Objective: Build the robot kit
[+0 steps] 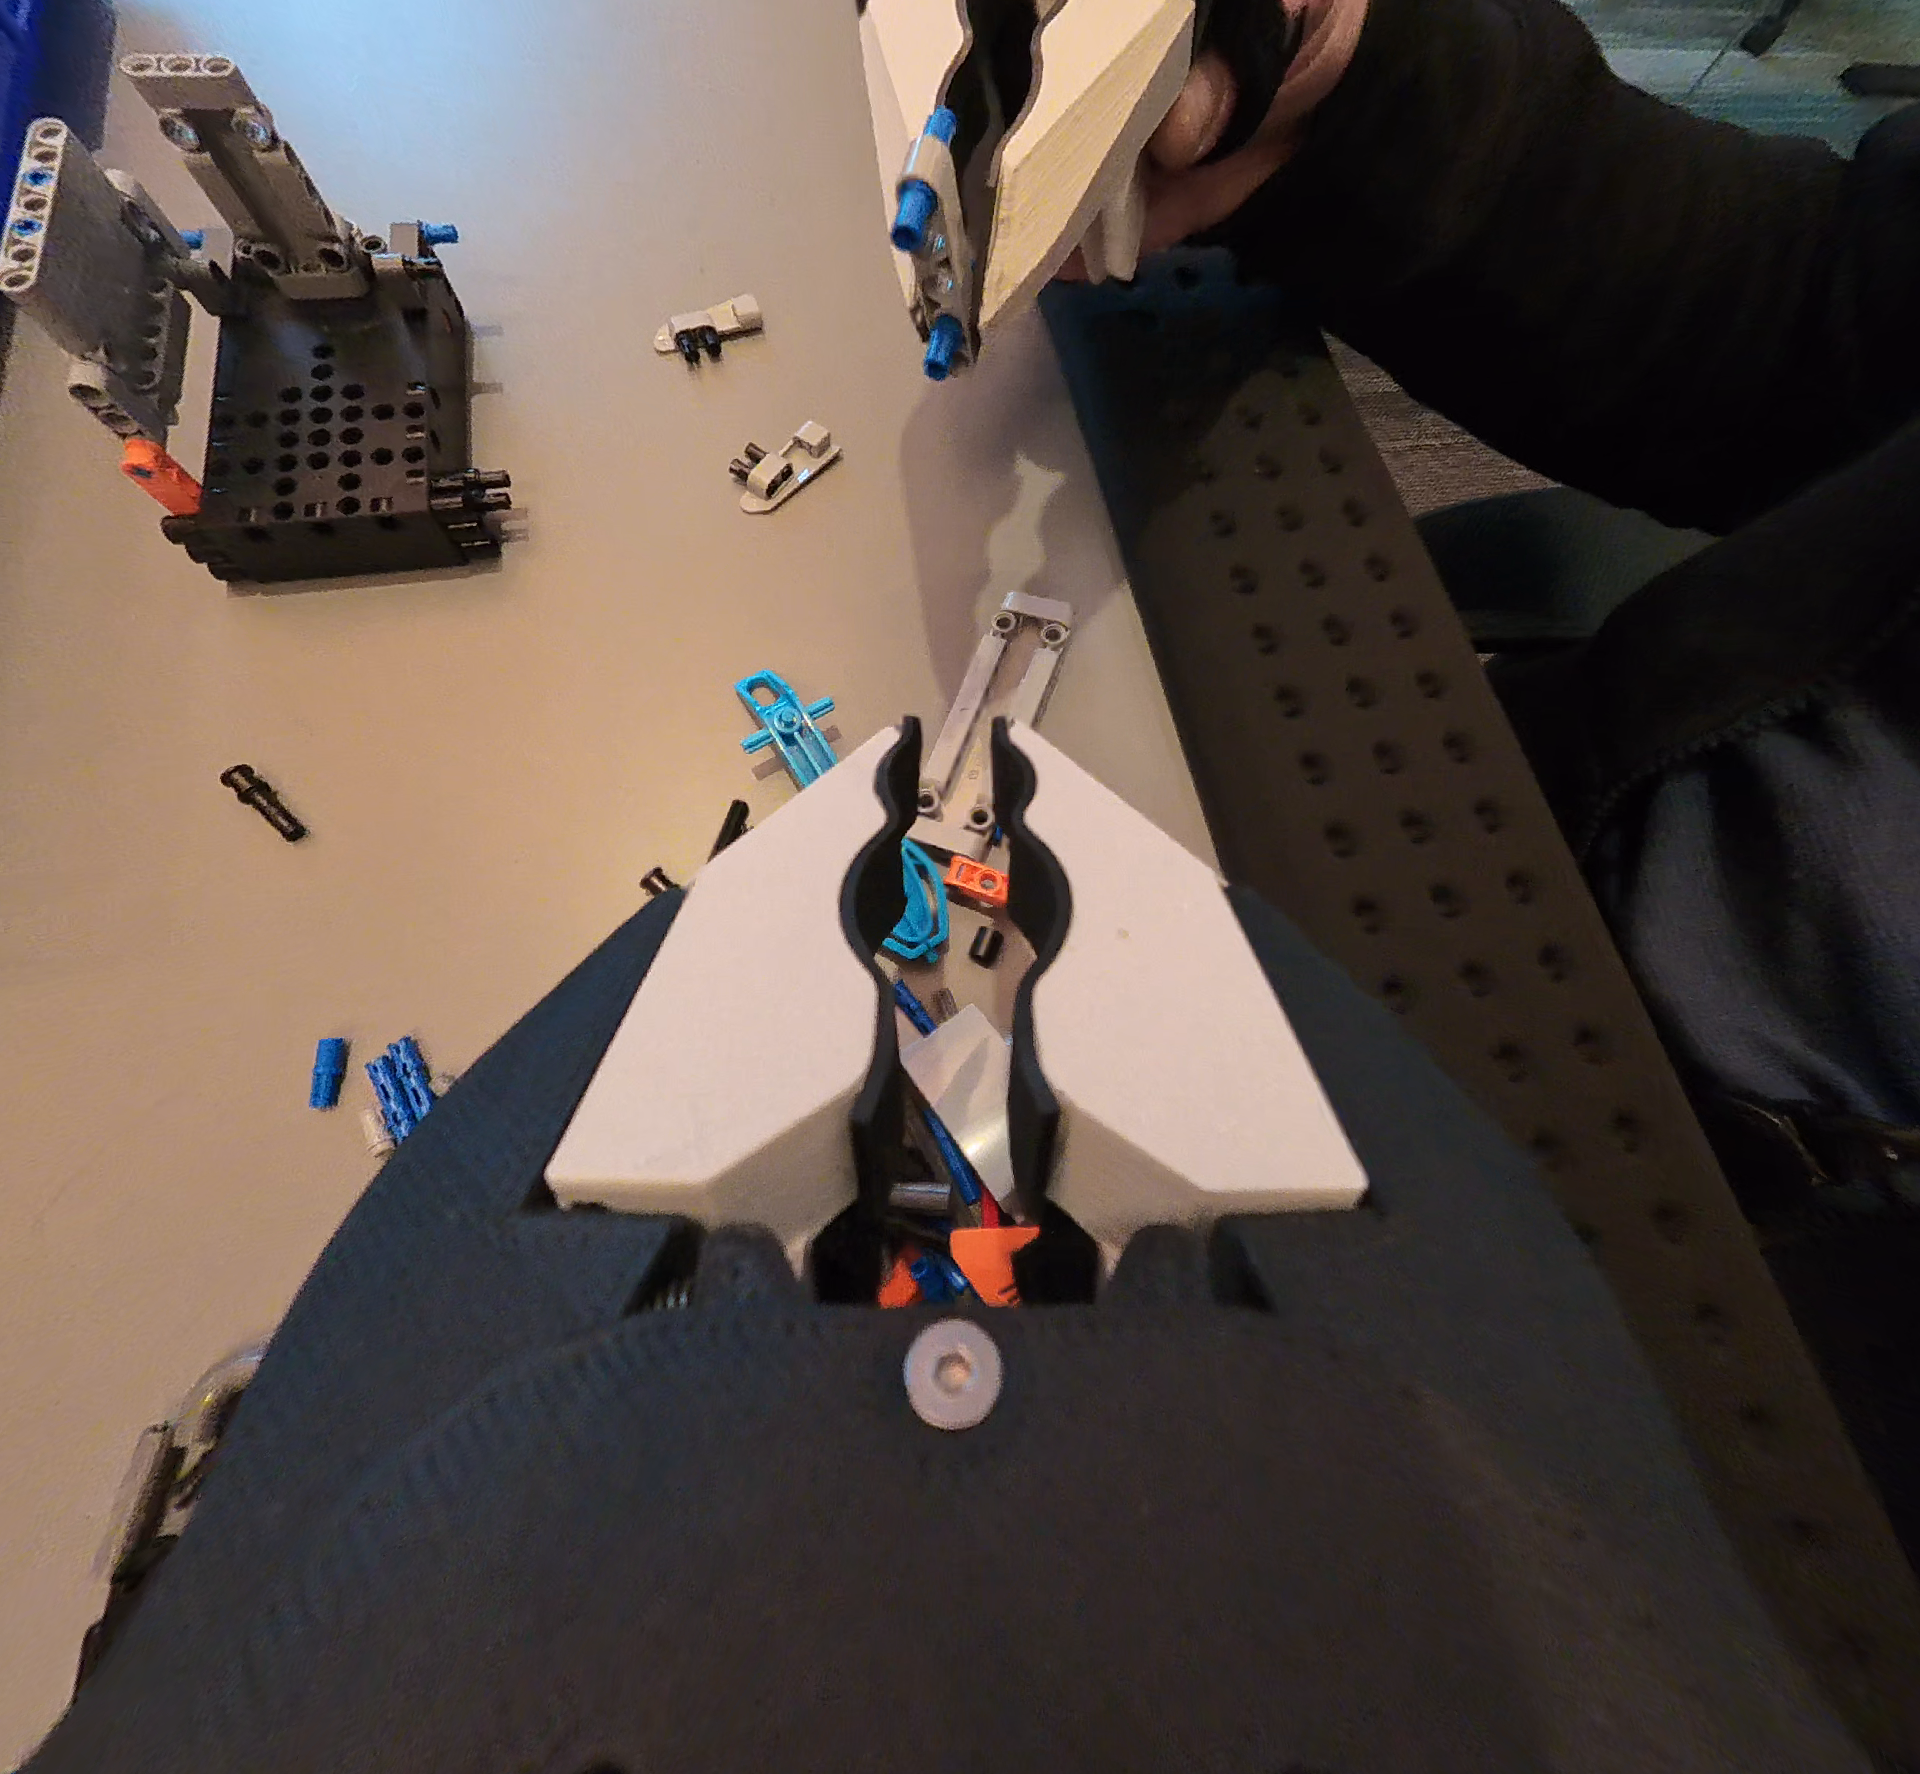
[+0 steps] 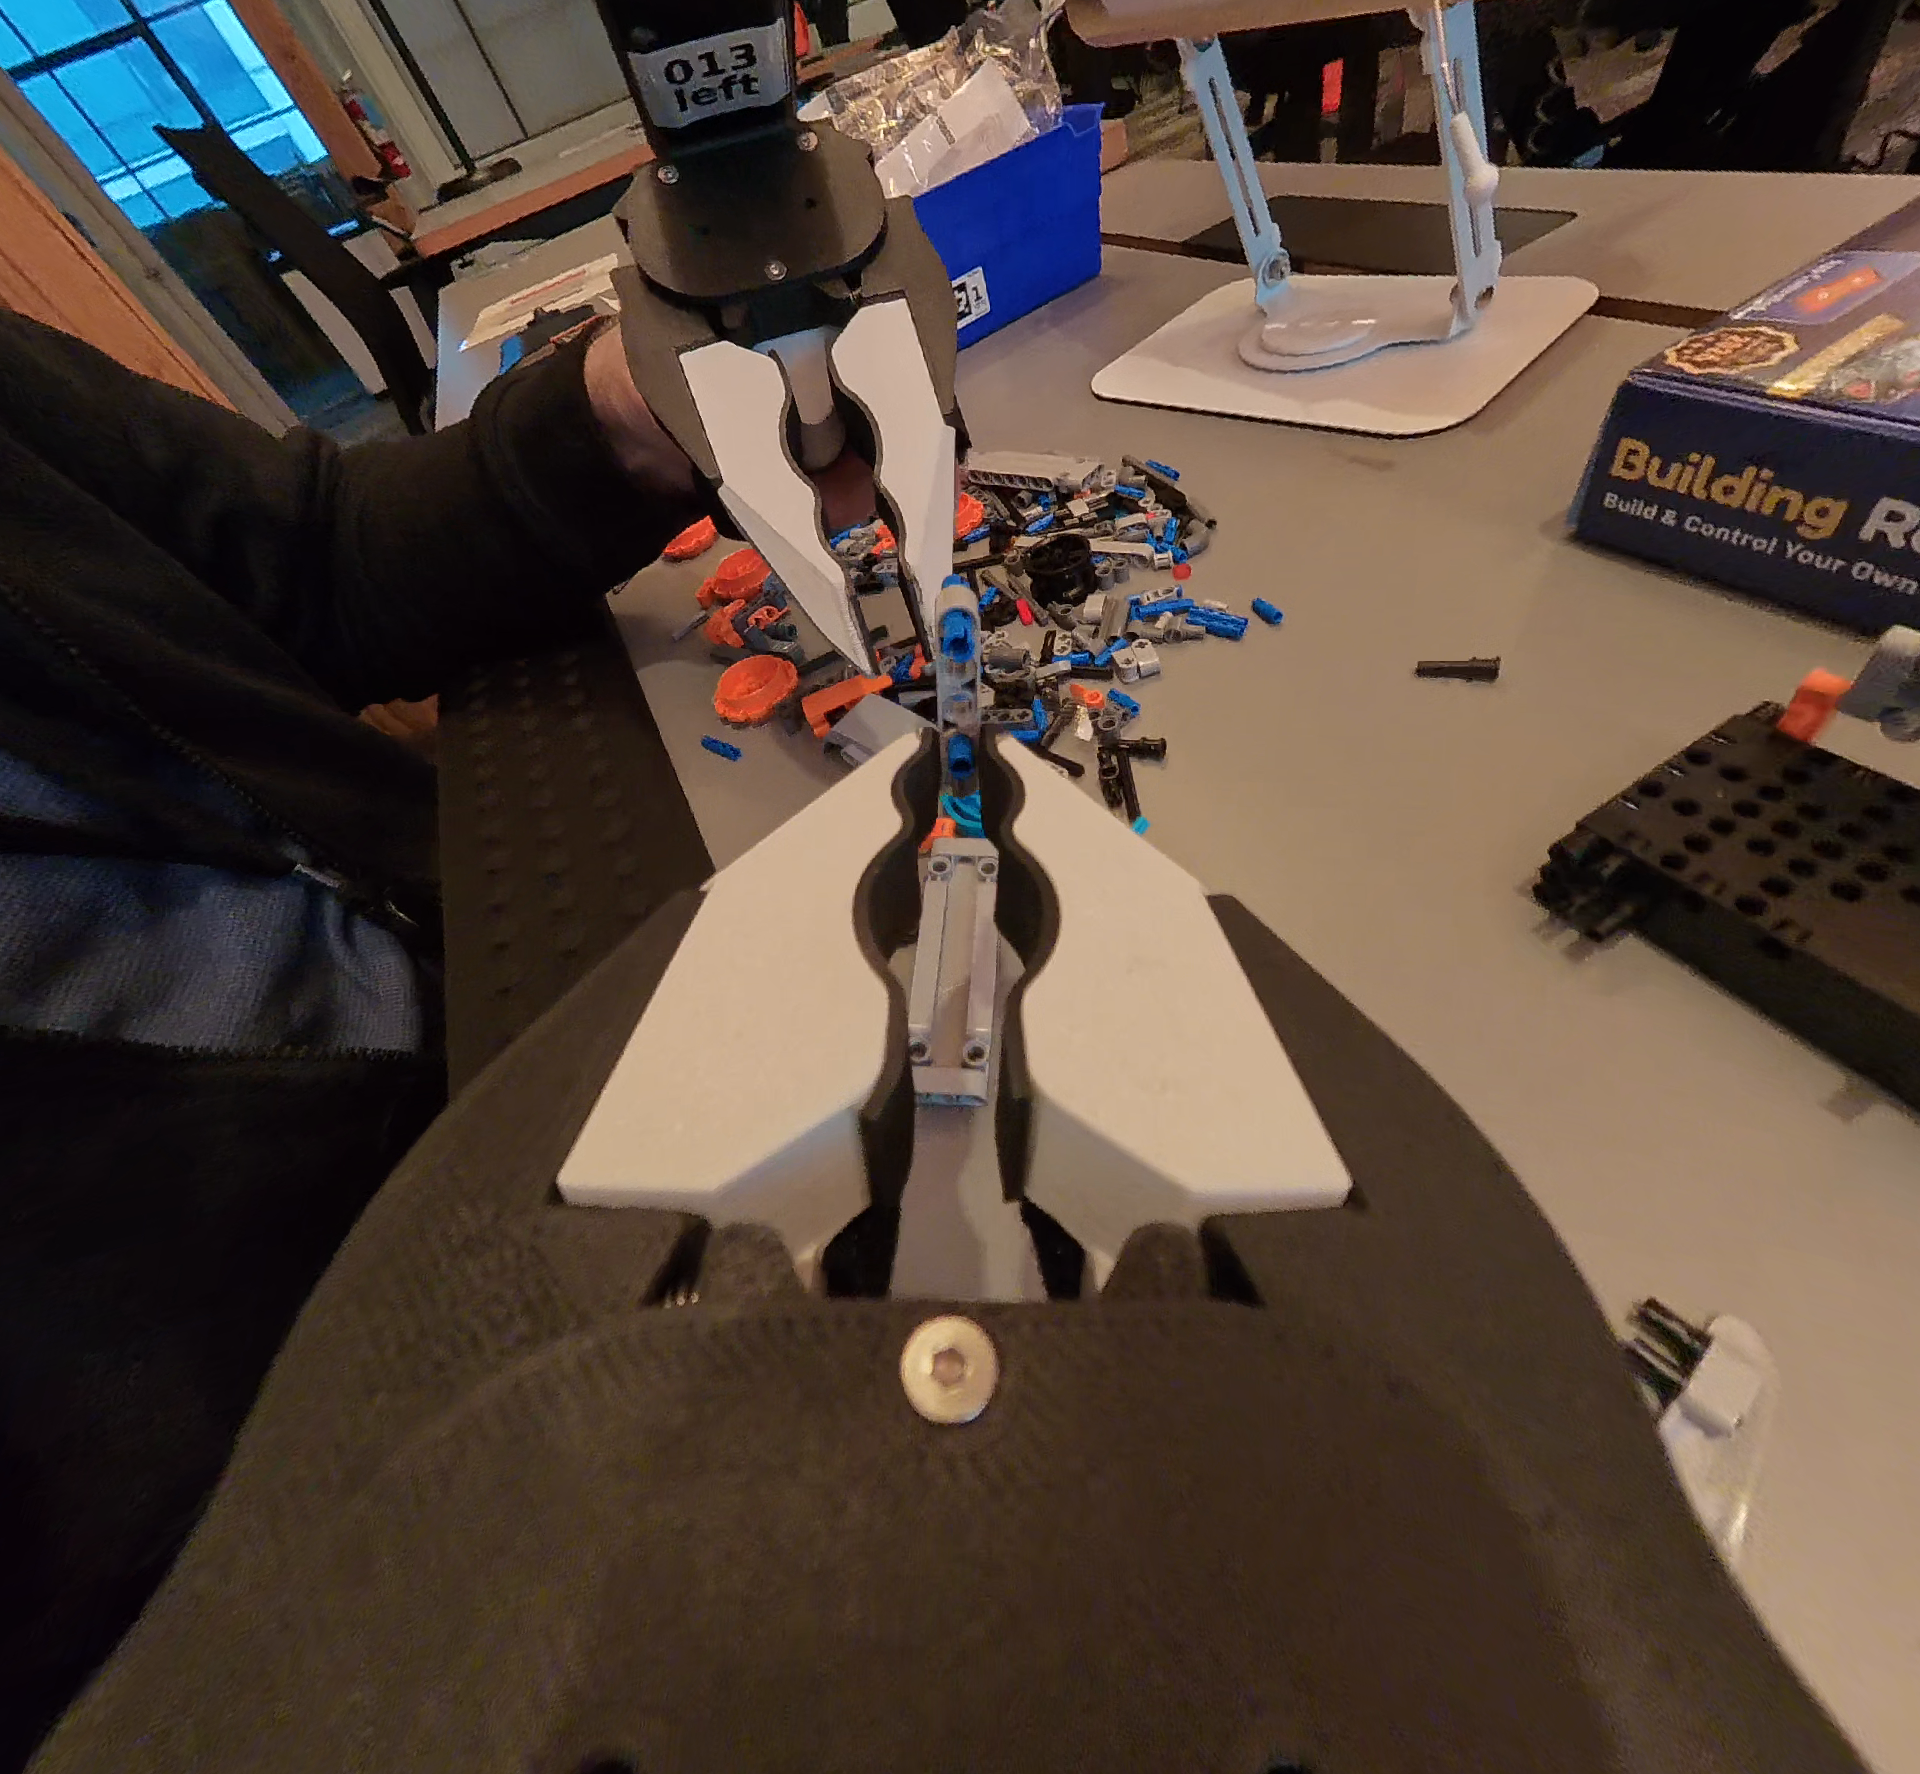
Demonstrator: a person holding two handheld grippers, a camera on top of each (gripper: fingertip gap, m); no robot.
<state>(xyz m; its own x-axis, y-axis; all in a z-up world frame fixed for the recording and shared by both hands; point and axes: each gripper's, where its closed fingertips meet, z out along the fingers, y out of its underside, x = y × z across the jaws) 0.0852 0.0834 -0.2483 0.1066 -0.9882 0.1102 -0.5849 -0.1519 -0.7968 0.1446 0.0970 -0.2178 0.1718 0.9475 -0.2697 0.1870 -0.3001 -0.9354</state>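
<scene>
The right gripper [image 2: 956,748] is closed down on a short grey beam [image 2: 954,675] with blue pins stuck through it, and that beam is held up in the air above the table edge; from the left wrist view the same beam [image 1: 928,244] is seen pinched at the very tips of the right gripper [image 1: 961,311], with a gloved hand [image 1: 1278,62] wrapped round the handle. The left gripper [image 1: 956,737] is left a bit open with nothing gripped, hovering over a long grey frame piece [image 1: 1003,696] that's lying flat on the grey table [image 1: 520,789]; a turquoise part [image 1: 784,722] is spotted just beside it; a small orange connector [image 1: 977,877] can be seen between the fingers, lower down. Off to the far side a black perforated base with grey beams [image 1: 322,405] is parked, well apart from both grippers; a loose black pin [image 1: 263,802] and a few blue pins [image 1: 395,1080] are scattered nearby. In the right wrist view a big pile of loose building pieces [image 2: 1070,581] is heaped behind the left gripper [image 2: 894,644]; a blue bin [image 2: 1013,218], a white stand [image 2: 1340,353] and a dark blue box [image 2: 1756,477] are set further back.
</scene>
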